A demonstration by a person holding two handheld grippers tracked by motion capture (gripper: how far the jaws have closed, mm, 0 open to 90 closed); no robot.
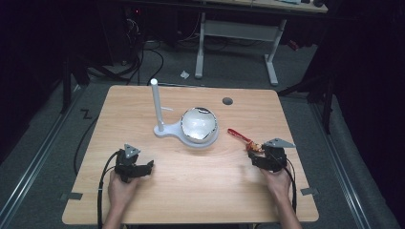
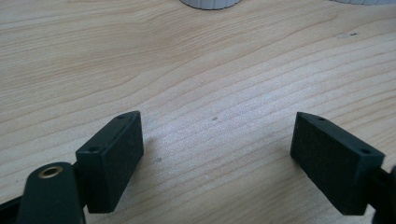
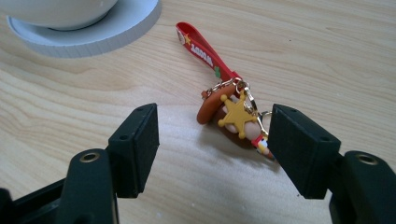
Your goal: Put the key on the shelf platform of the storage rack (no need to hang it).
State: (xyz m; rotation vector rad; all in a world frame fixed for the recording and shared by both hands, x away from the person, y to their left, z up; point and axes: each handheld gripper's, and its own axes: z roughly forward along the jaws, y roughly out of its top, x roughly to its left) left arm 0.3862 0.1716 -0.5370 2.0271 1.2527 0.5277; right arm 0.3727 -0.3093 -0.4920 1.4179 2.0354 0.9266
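We see our left hand-held gripper (image 1: 149, 167) and right hand-held gripper (image 1: 252, 156): black bodies, blocky screwed pads, grey triangular plates (black cables trailing), bare forearms.

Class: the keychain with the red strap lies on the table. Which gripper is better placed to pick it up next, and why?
The right gripper. Its open jaws already flank the keychain, which lies just ahead of it. The left gripper sits at the table's far side, jaws open over bare wood.

Overhead forward-down view; two close claw cameras low over table (image 1: 191, 167)
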